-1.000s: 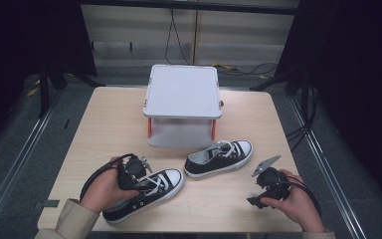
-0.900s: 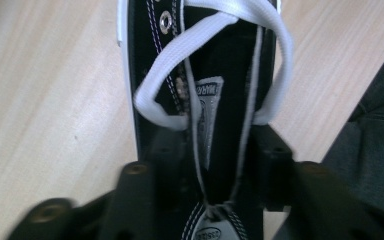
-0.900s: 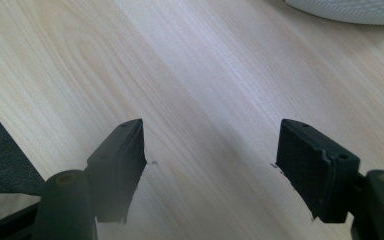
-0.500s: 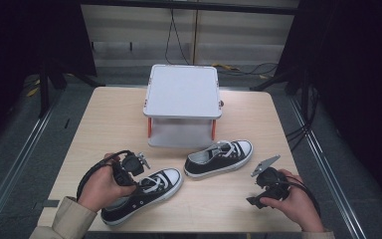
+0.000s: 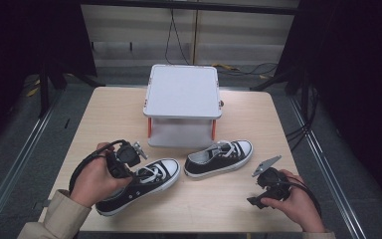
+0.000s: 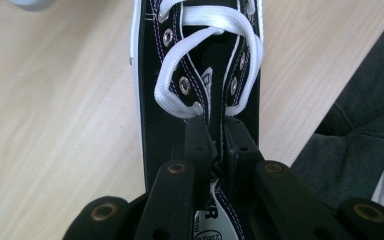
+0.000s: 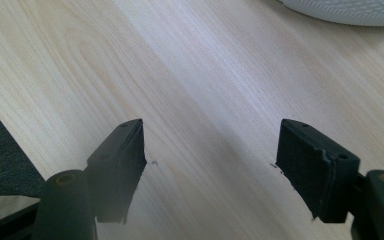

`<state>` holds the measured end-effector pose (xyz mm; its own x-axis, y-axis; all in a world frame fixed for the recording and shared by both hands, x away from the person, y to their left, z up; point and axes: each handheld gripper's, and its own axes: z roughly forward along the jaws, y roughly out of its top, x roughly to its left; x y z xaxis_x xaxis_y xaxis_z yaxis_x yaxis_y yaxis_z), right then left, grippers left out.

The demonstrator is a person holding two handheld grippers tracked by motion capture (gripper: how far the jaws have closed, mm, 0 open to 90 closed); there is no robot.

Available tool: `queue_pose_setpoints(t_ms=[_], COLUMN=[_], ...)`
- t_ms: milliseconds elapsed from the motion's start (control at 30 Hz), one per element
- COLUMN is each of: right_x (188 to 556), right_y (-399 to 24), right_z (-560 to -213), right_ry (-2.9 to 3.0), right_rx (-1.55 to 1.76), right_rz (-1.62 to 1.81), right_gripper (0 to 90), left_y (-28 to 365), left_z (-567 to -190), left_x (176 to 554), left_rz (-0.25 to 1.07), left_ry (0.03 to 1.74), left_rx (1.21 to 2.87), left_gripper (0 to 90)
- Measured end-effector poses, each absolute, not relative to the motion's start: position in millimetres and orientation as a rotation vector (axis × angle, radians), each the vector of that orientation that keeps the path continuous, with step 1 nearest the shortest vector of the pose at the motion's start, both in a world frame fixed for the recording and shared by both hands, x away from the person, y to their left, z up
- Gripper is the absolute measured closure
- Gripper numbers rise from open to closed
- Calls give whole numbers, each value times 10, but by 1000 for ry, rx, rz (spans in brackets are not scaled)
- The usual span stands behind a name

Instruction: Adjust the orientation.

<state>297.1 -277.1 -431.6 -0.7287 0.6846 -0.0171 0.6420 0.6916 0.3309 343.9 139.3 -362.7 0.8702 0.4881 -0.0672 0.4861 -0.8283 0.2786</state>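
Observation:
A black sneaker with white laces [image 5: 155, 173] lies near the table's front left, toe toward the middle. My left gripper [image 5: 128, 173] reaches into its opening. In the left gripper view the jaws [image 6: 215, 135] are shut on the sneaker's tongue [image 6: 214, 82], just below the loosened white lace [image 6: 205, 35]. The matching sneaker [image 5: 220, 158] rests in front of the white stand. My right gripper [image 5: 254, 196] sits low at the front right, and its jaws [image 7: 210, 145] stand open over bare wood [image 7: 190, 65] with nothing between them.
A white square stand on orange legs [image 5: 182, 92] occupies the back middle of the light wooden table [image 5: 109, 114]. The white sole of the second sneaker [image 7: 350, 10] edges into the right gripper view. Dark floor and cables surround the table.
My left hand has risen a little and drawn back toward the left with the near sneaker in its grip. The right hand and the other sneaker have stayed put.

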Motion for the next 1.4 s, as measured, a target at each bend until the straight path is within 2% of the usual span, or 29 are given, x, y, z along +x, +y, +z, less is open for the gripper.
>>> queue_pose_setpoints(t_ms=[400, 900, 1400], right_x=[2976, 2975, 2966], right_y=[-2772, -2782, -2798], right_z=[-4315, -4313, -4301], right_ry=[2760, 2760, 2754], right_rx=[1088, 1086, 1087], right_rz=[465, 464, 478], right_gripper=[271, 271, 271], left_y=[1471, 1420, 1554], left_z=[-3440, -3250, -2591], left_x=[3582, 3708, 3808], left_rz=[-27, -19, 29], left_ry=[831, 856, 916], left_rx=[2800, 2854, 2796], left_gripper=[834, 833, 833])
